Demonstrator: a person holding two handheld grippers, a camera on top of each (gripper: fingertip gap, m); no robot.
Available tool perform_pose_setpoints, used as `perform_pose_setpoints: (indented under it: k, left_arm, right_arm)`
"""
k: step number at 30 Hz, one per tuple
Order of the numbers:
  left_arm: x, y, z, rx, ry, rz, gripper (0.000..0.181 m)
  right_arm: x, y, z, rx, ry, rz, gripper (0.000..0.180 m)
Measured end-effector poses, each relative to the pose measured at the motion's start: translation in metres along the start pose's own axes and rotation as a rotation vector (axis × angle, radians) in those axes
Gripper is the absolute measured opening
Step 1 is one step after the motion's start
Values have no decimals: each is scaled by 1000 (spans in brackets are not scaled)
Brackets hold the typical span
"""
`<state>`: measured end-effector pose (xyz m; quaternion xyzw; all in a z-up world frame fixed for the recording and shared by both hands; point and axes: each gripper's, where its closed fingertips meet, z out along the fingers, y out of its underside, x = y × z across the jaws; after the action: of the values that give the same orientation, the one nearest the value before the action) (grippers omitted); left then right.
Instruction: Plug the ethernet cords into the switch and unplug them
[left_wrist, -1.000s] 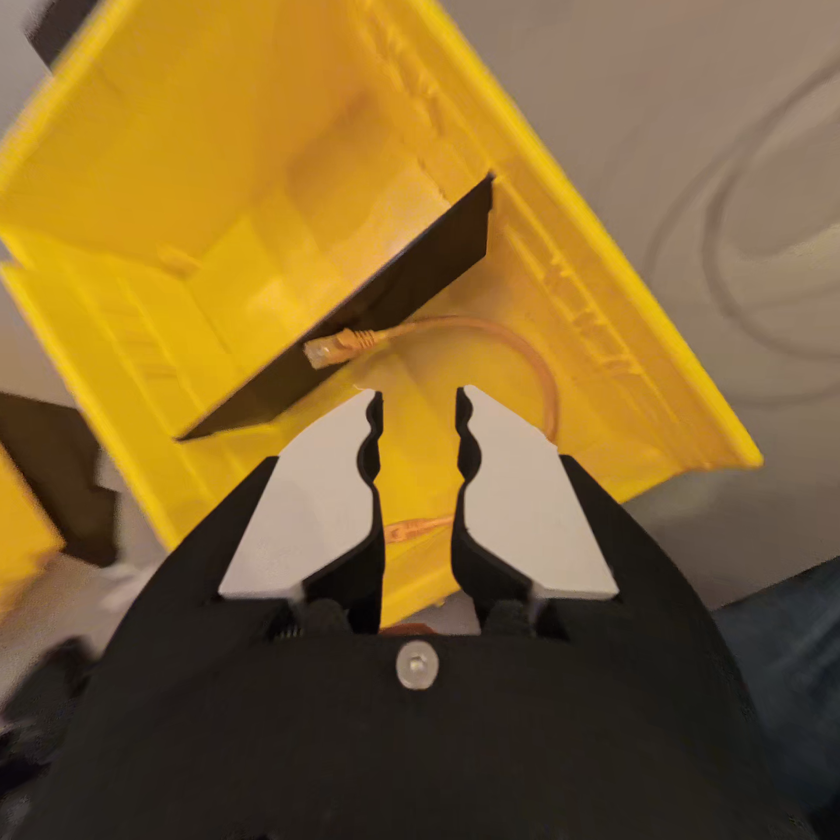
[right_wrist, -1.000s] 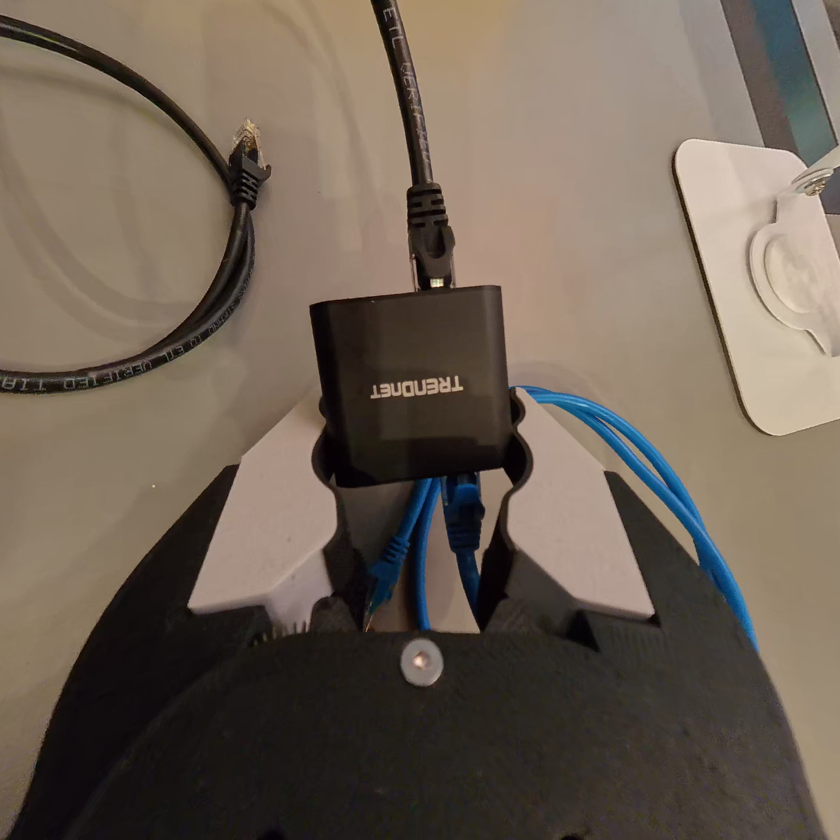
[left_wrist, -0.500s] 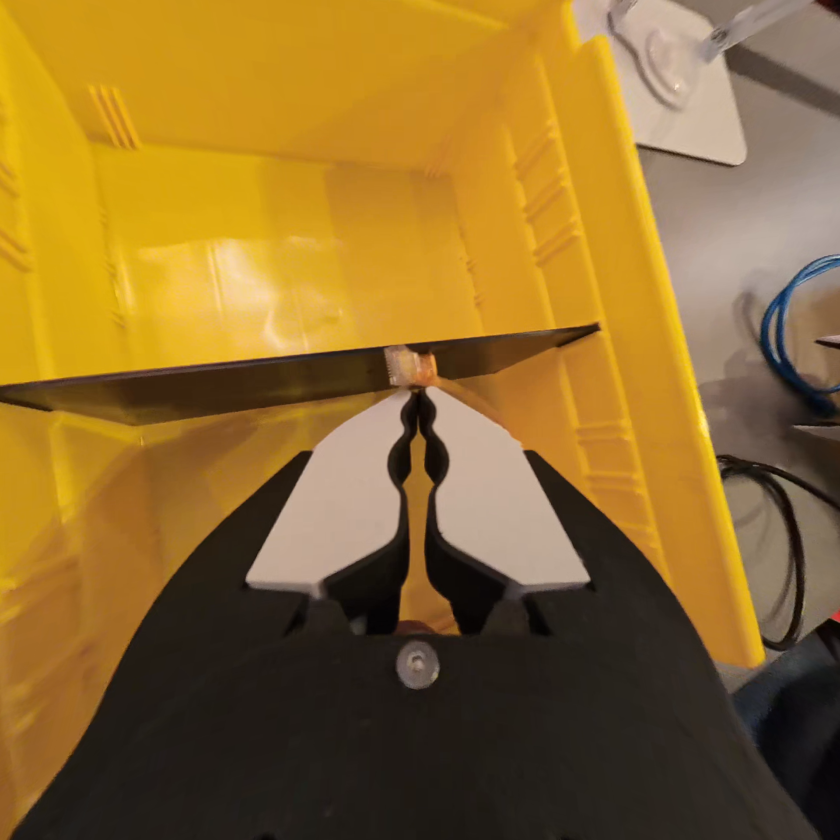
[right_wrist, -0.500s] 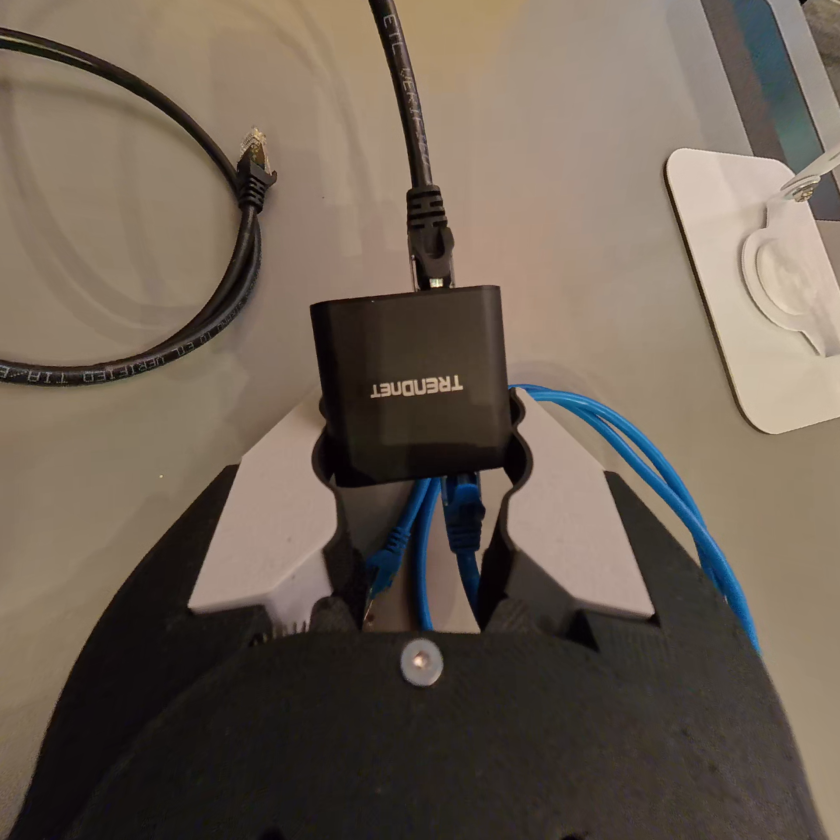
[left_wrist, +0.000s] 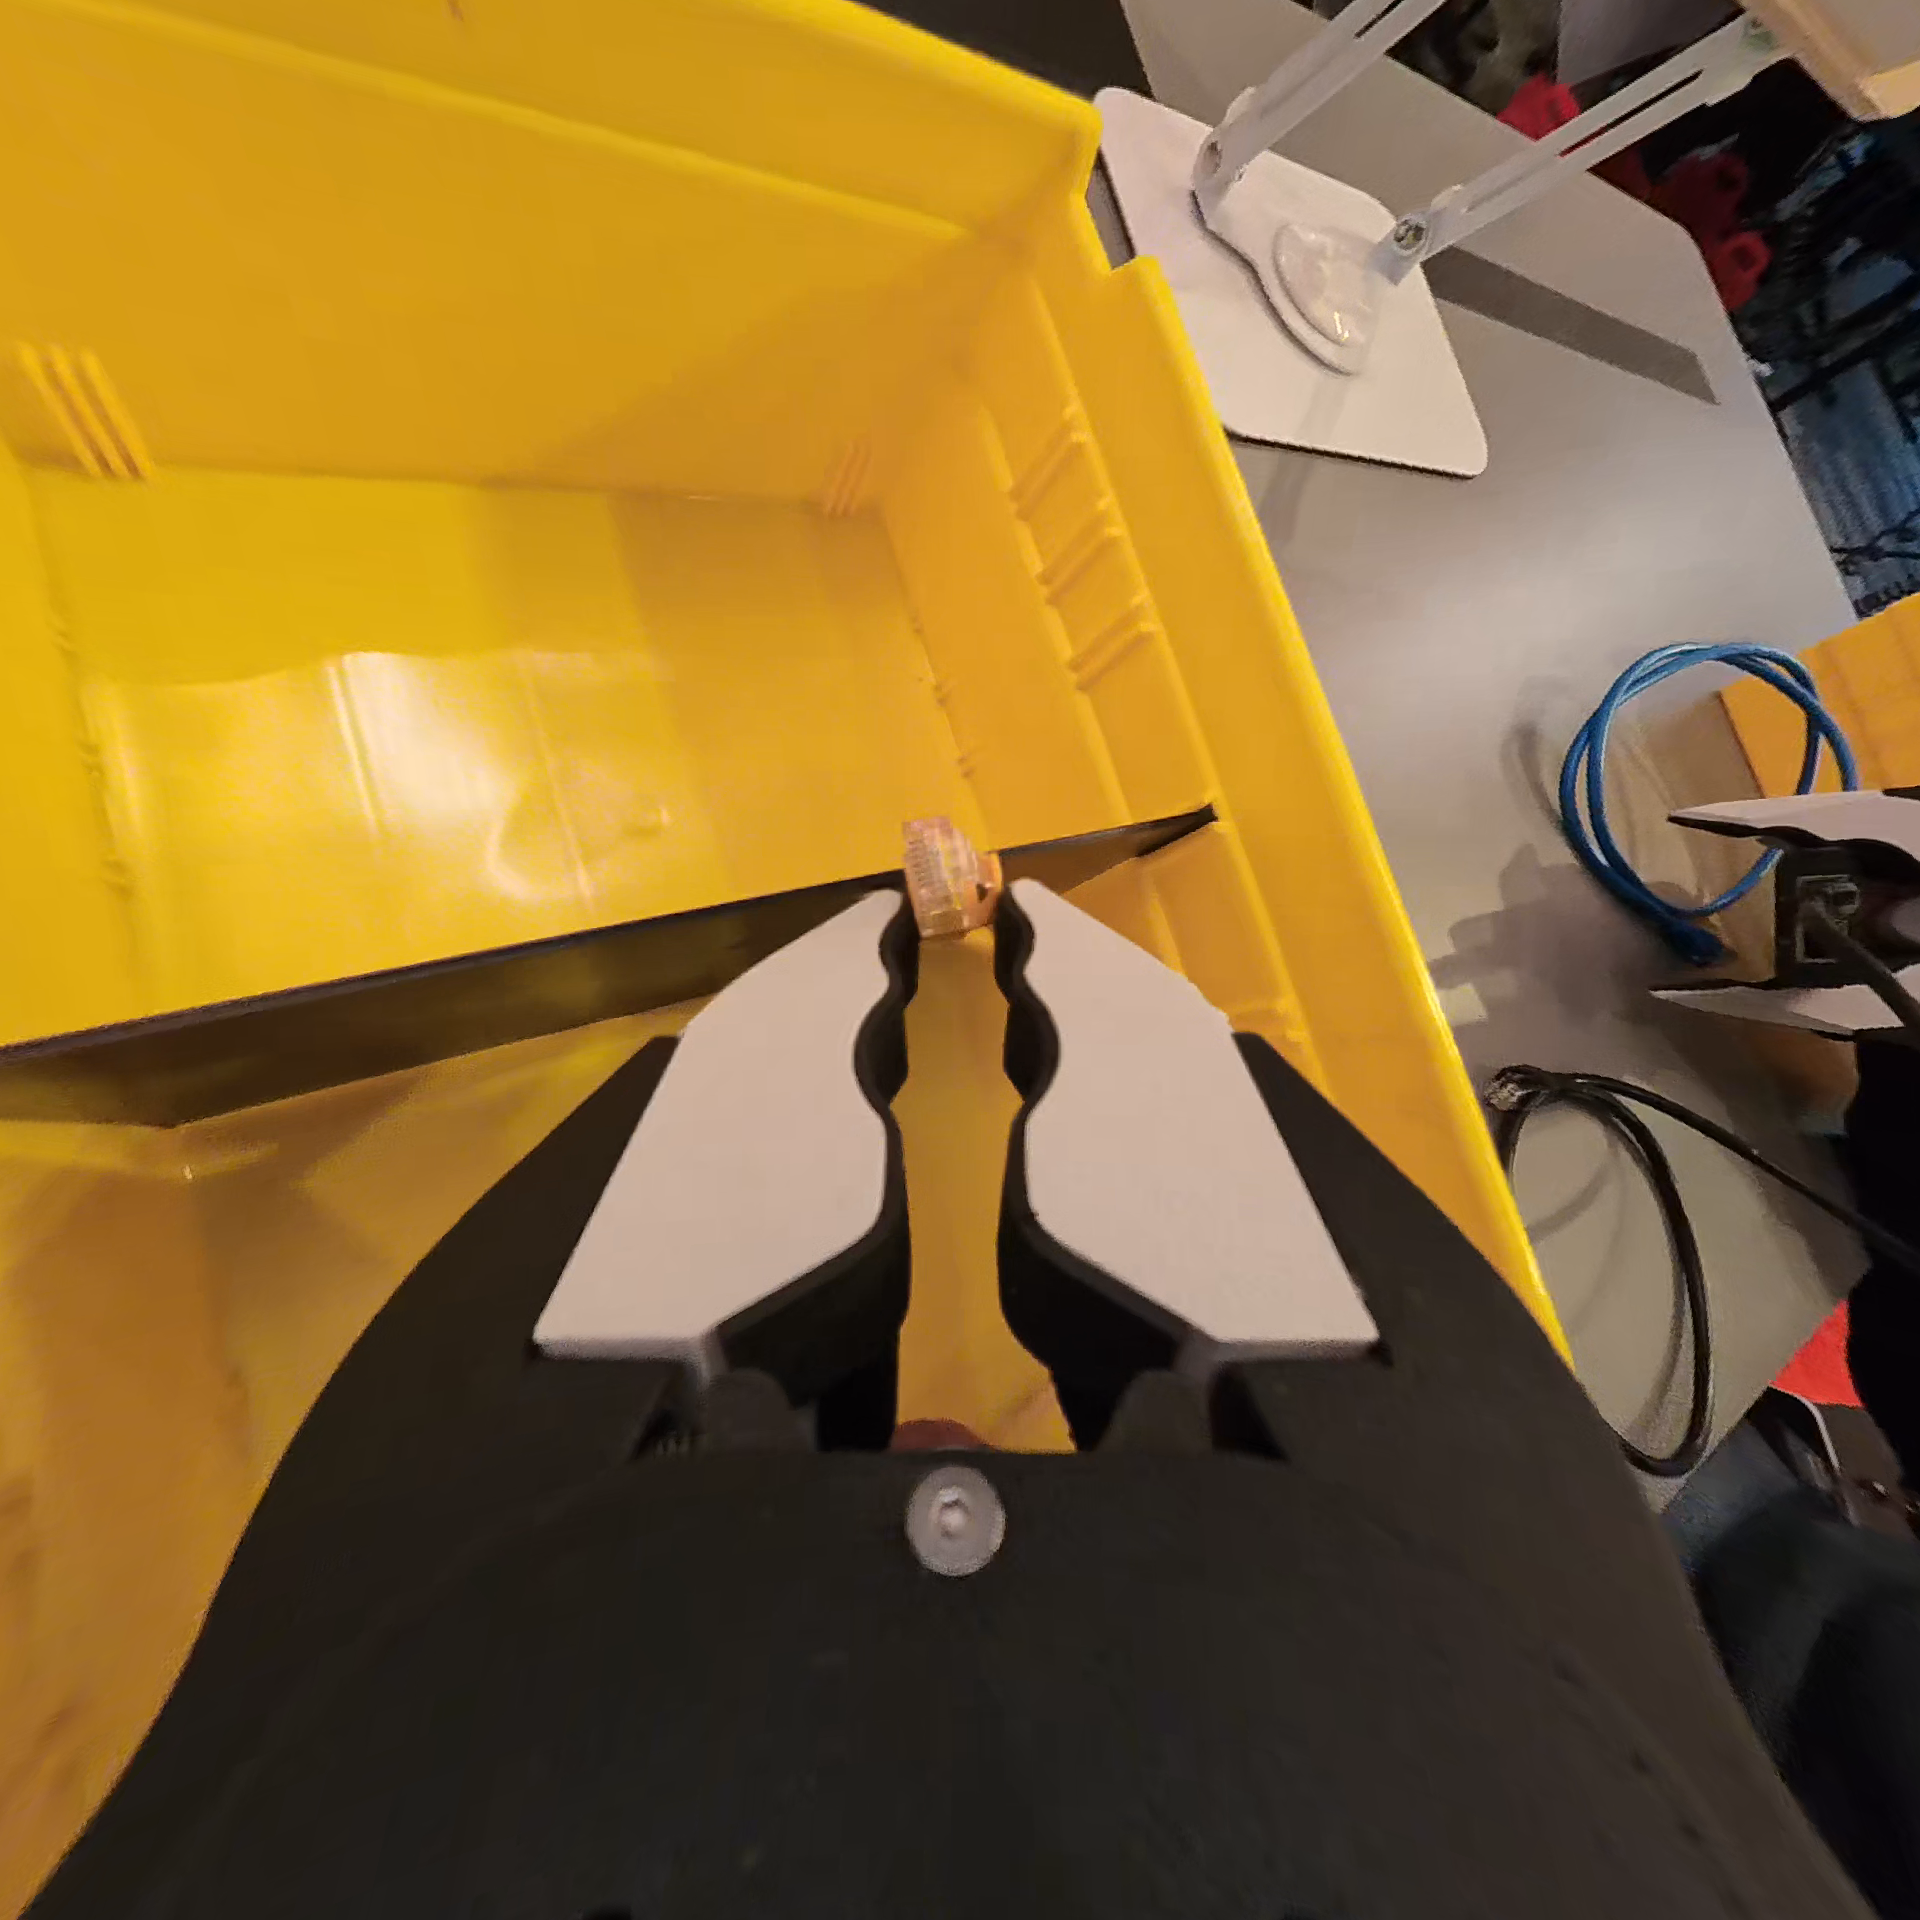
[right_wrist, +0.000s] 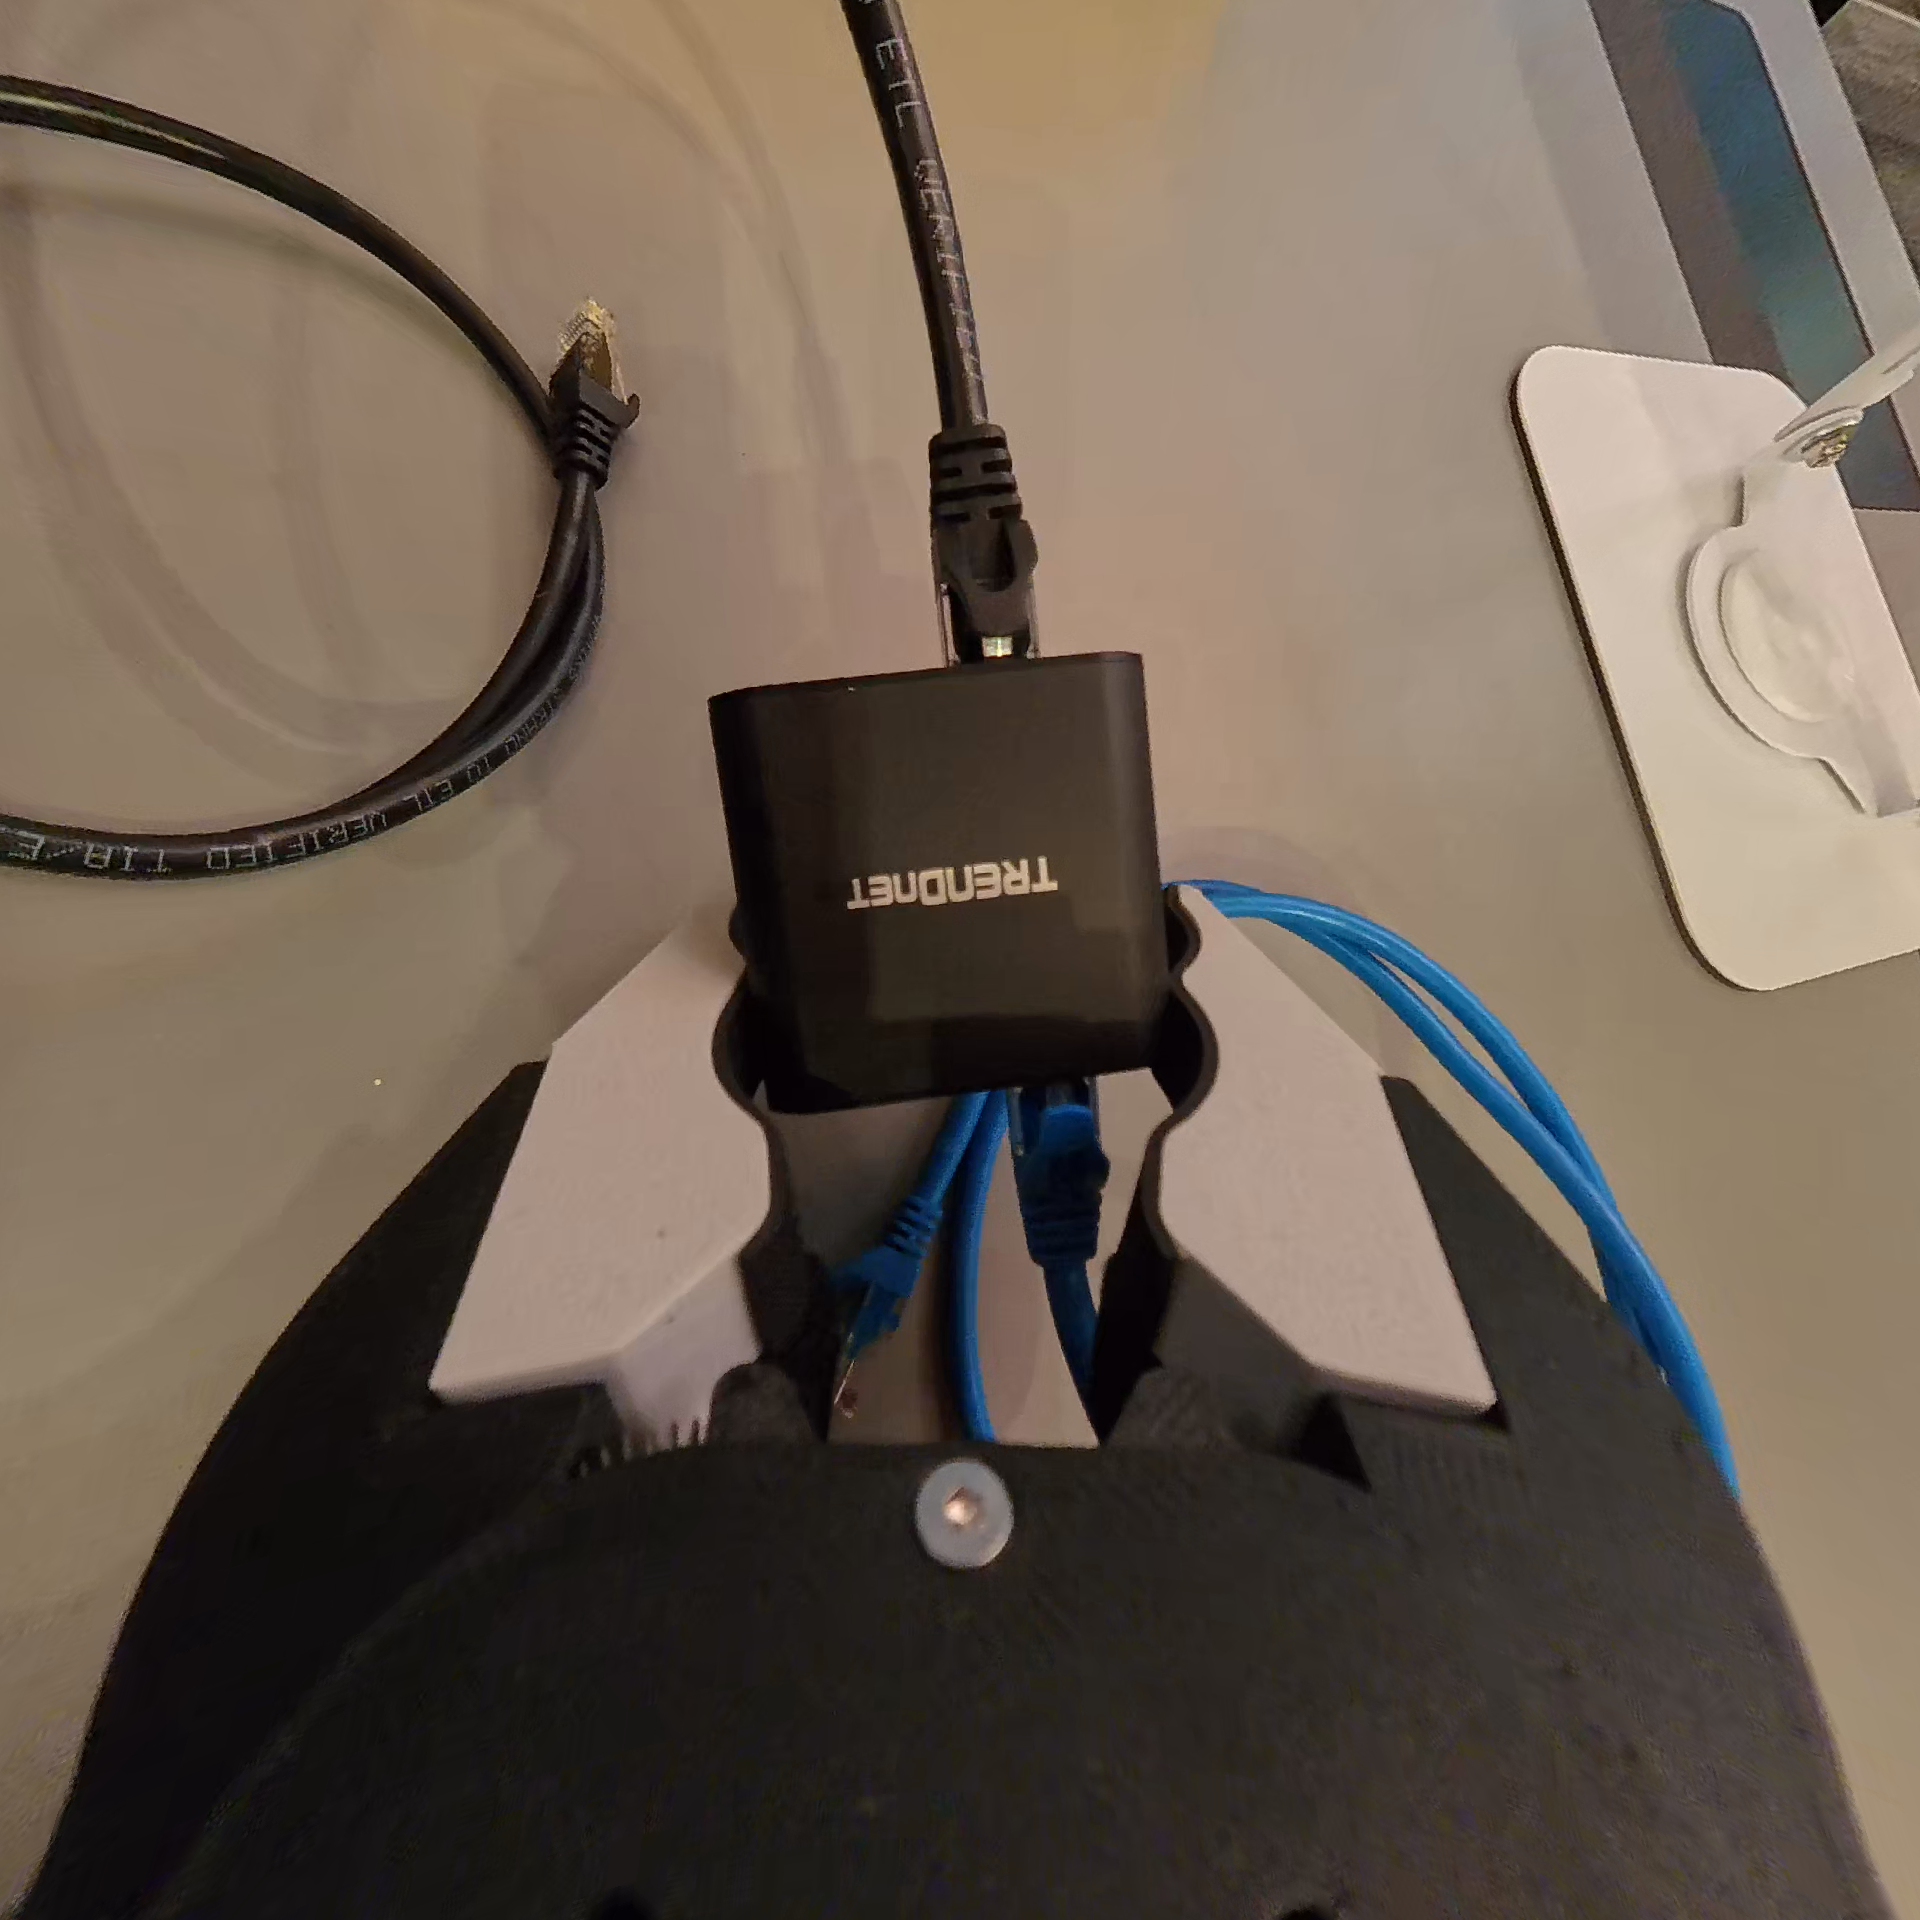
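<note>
My left gripper (left_wrist: 951, 914) is shut on the clear plug of an orange ethernet cord (left_wrist: 940, 883), held over the black divider (left_wrist: 416, 1003) inside a yellow bin (left_wrist: 1226, 582); the cord itself is hidden under the fingers. My right gripper (right_wrist: 951, 925) is shut on the sides of a black switch (right_wrist: 940, 883) on the grey table. A black cord (right_wrist: 982, 540) is plugged into the switch's far side. A blue cord plug (right_wrist: 1060, 1174) enters its near side, and a second blue plug (right_wrist: 883, 1278) lies loose between the fingers. The switch also shows in the left wrist view (left_wrist: 1818, 920).
A loose black plug (right_wrist: 587, 364) lies on the table at the left, its cord looping round. Blue cord loops (right_wrist: 1455, 1049) run off to the right. A white stand base (right_wrist: 1766, 675) sits at the far right; it also shows beyond the bin (left_wrist: 1340, 312). The tips of one gripper are about 40 cm away from the tips of the other.
My left gripper went from open above the orange plug to shut on it, then swung right over the bin with it. The right gripper and switch have stayed still.
</note>
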<state>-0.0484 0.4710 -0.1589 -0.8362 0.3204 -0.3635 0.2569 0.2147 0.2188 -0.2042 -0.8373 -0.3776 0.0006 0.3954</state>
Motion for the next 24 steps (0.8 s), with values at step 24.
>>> perform_pose_setpoints:
  k: [24]
  left_arm:
    - [280,-78,-42,-257,287,1025,13]
  right_arm:
    - [5,6,-5,6,13,-1,73]
